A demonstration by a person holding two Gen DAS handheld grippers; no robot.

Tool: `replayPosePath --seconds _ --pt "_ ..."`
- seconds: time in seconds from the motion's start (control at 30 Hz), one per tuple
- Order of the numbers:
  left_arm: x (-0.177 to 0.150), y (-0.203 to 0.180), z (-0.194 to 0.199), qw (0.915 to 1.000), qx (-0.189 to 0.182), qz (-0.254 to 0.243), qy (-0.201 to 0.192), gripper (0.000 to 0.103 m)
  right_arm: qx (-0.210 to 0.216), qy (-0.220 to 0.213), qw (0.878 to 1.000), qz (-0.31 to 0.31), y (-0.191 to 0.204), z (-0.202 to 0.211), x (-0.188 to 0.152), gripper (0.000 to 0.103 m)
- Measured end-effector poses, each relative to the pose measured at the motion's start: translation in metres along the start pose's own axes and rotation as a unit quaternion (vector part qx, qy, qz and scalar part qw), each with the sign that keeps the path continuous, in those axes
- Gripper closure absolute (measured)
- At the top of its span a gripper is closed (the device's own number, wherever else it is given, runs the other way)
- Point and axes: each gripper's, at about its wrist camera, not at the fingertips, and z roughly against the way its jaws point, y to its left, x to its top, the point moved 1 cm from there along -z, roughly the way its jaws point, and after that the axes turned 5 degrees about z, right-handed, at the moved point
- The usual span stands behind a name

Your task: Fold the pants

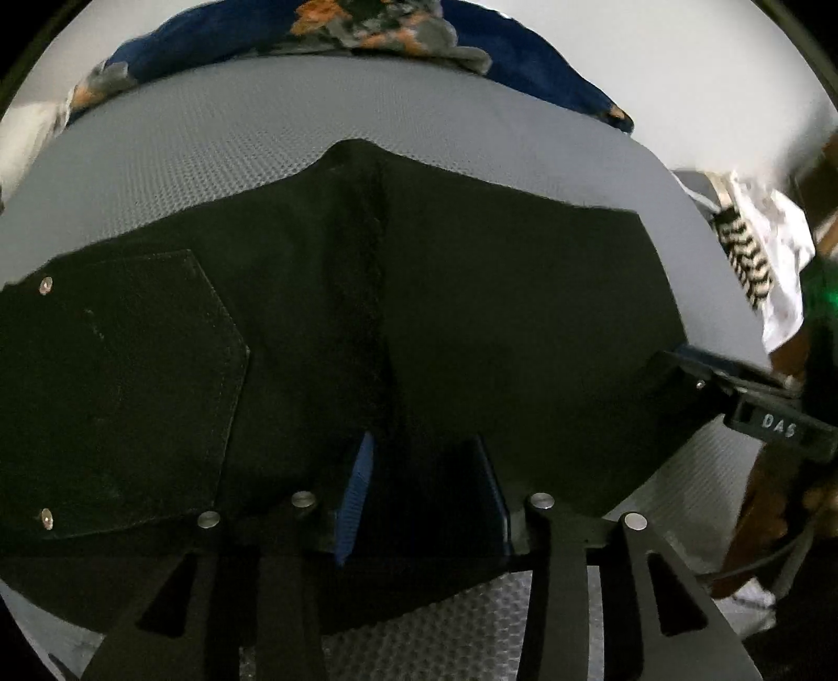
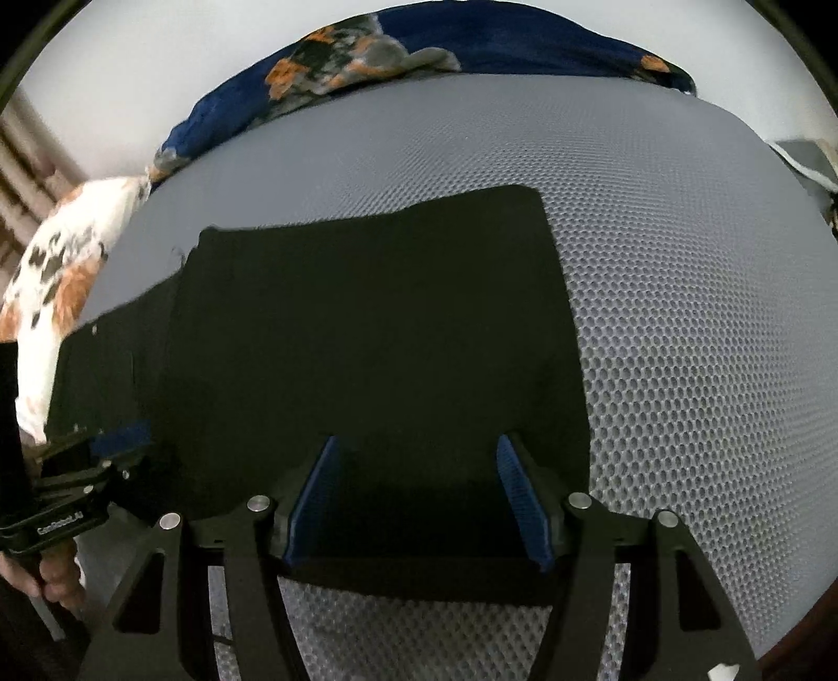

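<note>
- Black pants (image 1: 419, 314) lie flat on a grey mesh mattress (image 1: 209, 136), folded over themselves; in the right wrist view the top layer (image 2: 366, 325) ends in a straight edge with bare mesh (image 2: 707, 340) to its right.
- Left wrist view, far left: back pocket (image 1: 120, 393) with pale stitching and two metal rivets, facing up. A dark seam (image 1: 374, 272) runs down the middle of the cloth toward the left gripper (image 1: 419, 482).
- Left gripper: jaws stand apart over the near edge of the pants. One blue pad (image 1: 359, 487) is plain; the other finger is dark against the cloth. Whether cloth lies between them I cannot tell; nothing looks pinched.
- Right gripper (image 2: 419, 487): jaws wide apart, blue pads (image 2: 314, 492) on either side of the pants' near edge, the fabric lying slack between them, not pressed.
- Each tool shows in the other's view: right one at the right rim (image 1: 743, 398), left one at the left rim (image 2: 78, 482), with a hand (image 2: 52, 571) on its handle.
- Surroundings: blue blanket with orange and grey patches (image 2: 471, 47) bunched along the far edge; white patterned pillow (image 2: 57, 272) at the left; white cloth with black stripes (image 1: 754, 251) at the right. None of them overlaps the pants.
</note>
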Motion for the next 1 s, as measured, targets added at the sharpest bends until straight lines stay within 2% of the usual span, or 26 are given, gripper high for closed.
replayPosePath --seconds 0.23,0.47,0.67,0.9,1.0 --pt "-0.003 0.001 0.004 0.9995 0.022 -0.012 -0.016 0.062 0.006 0.002 1.0 0.014 0.012 -0.002 0.006 0.041" --pt "-0.001 0.016 0.026 0.9958 0.065 0.001 -0.064 0.059 0.016 -0.019 0.998 0.062 0.047 -0.012 0.044 0.042" --pt "-0.001 0.041 0.044 0.9917 0.085 0.038 -0.089 0.057 0.017 -0.026 0.993 0.116 0.088 -0.029 0.08 0.042" --pt "-0.006 0.086 0.072 0.9827 0.111 0.086 -0.121 0.055 0.01 -0.01 0.992 0.125 0.119 -0.065 0.102 0.043" --pt "-0.009 0.109 0.088 0.9772 0.119 0.11 -0.137 0.055 -0.009 -0.015 0.991 0.132 0.127 -0.072 0.107 0.042"
